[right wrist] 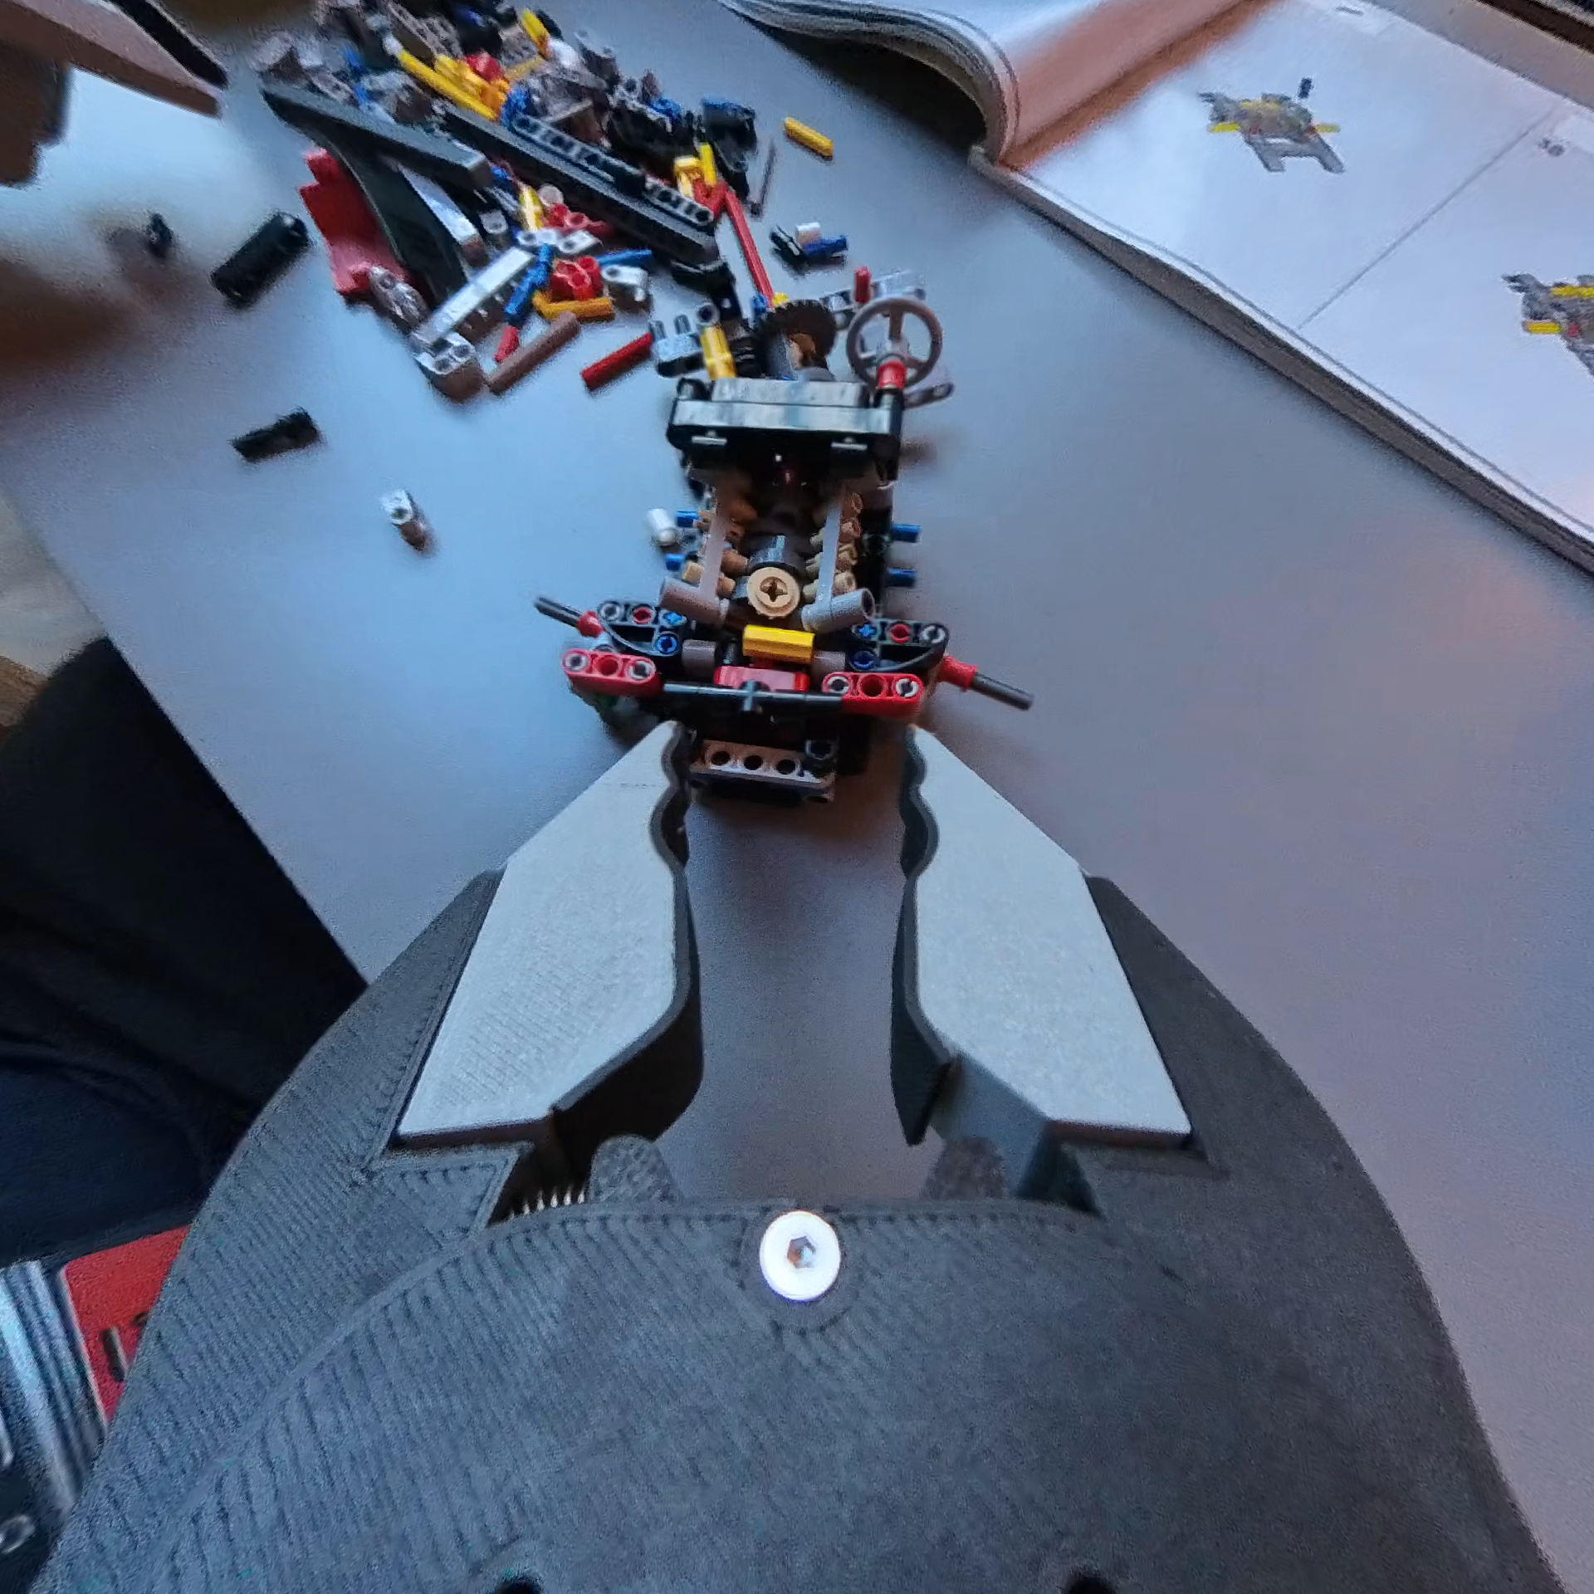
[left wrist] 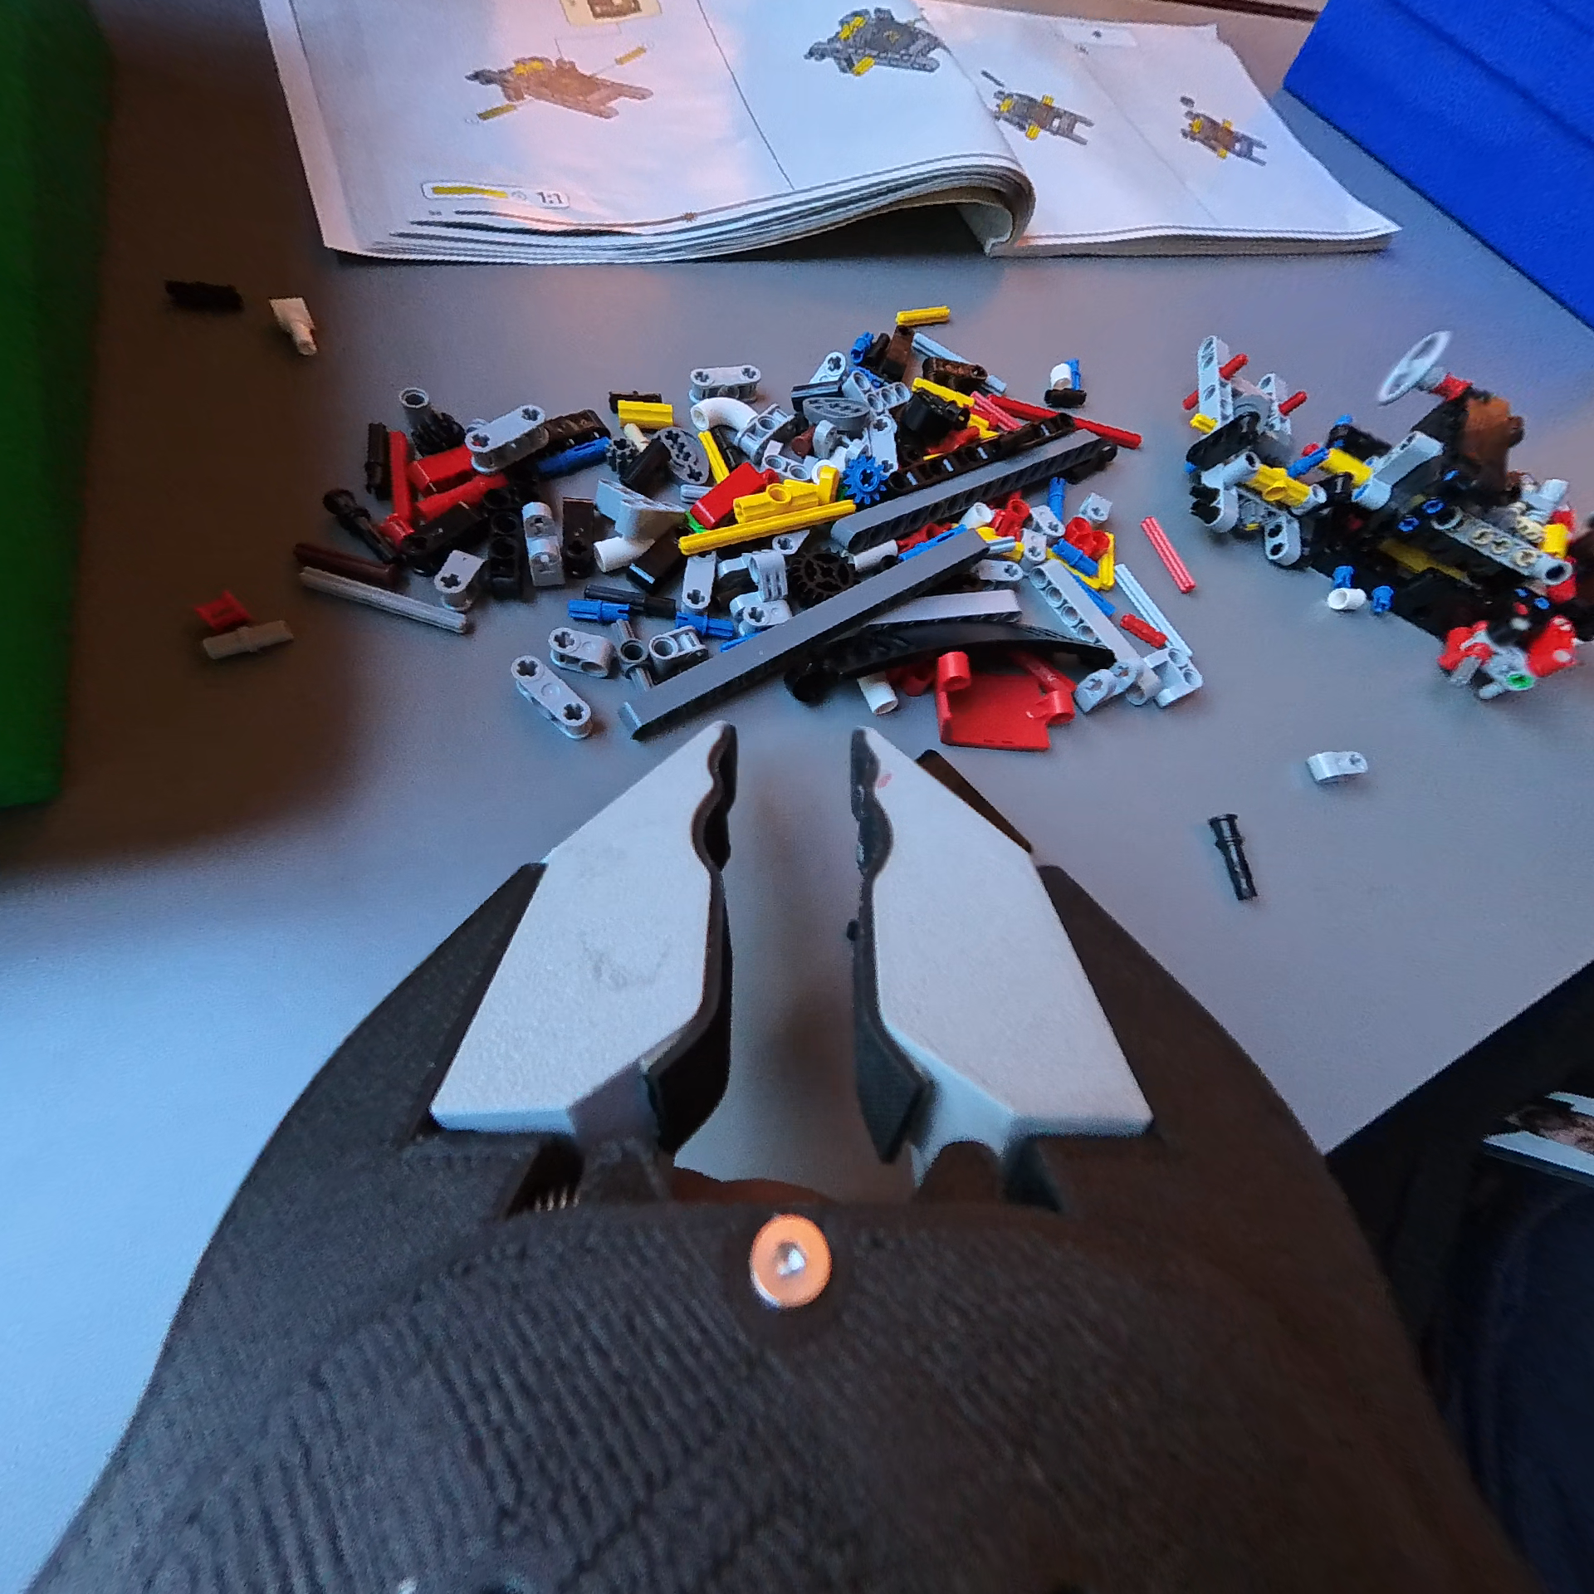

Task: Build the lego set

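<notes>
A grey desk [left wrist: 1294, 949] carries everything here: an open instruction booklet [left wrist: 604, 155] at the far edge, and this side of the booklet a pile of loose building pieces [left wrist: 776, 517].

We hold the left gripper [left wrist: 793, 759] just short of the near edge of that pile, its fingers spread a little with only bare desk between them. A long dark grey beam [left wrist: 802, 630] lies closest to its tips, and a red panel [left wrist: 992, 707] sits just to the right of that beam.

We hold the right gripper [right wrist: 789, 759] at the near end of the part-built model [right wrist: 785, 561], which stands on the desk to the right of the pile. Its fingers are spread wide to either side of the model's small end block [right wrist: 759, 768]; the left pad looks very close to the block and the right pad stands clear, so nothing is pinched.

For a sound hold there, we judge that both pads should meet the block squarely, below the red cross beams [right wrist: 871, 686].
</notes>
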### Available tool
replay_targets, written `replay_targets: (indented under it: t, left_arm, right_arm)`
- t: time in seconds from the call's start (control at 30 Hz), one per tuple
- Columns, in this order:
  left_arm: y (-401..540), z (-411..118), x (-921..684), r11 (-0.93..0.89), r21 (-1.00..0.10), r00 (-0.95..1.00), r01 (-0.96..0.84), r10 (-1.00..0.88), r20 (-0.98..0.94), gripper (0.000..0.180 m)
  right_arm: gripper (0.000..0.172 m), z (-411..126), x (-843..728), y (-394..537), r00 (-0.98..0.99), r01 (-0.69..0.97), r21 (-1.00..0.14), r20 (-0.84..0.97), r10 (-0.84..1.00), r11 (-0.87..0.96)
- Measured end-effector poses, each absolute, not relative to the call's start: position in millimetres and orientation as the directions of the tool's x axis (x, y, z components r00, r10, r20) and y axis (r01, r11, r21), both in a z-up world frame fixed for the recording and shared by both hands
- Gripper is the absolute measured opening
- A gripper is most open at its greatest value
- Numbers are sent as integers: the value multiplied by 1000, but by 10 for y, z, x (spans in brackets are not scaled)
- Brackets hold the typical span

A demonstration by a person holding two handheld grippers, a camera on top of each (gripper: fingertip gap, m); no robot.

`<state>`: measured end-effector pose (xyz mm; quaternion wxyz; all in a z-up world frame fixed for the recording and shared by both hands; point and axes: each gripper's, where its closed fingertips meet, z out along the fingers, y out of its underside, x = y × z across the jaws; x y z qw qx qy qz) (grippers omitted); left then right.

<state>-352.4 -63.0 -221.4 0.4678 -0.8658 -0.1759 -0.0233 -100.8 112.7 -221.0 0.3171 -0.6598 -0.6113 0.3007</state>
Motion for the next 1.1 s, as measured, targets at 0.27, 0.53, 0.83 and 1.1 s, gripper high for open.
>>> replay_targets:
  t: [0.27, 0.53, 0.83, 1.1]
  left_arm:
    - [-627, -2212, -3508, -499, -799, 936, 336, 270, 226, 24]
    - [-628, -2191, -3507, -478, -796, 926, 370, 256, 277, 24]
    - [-626, -2200, -3506, -481, -789, 922, 383, 254, 293, 24]
    - [-631, -2199, -3522, -474, -787, 916, 395, 261, 303, 24]
  right_arm:
    - [41, -2356, -1096, 1057, 55, 652, -759, 36, 998, -8]
    - [39, -2369, -773, 1450, -38, 693, -720, 31, 999, 48]
    - [22, -2330, -572, 2154, -242, 635, -759, -18, 970, 144]
    - [26, -2066, -528, 2481, -71, 464, -885, -86, 994, -44]
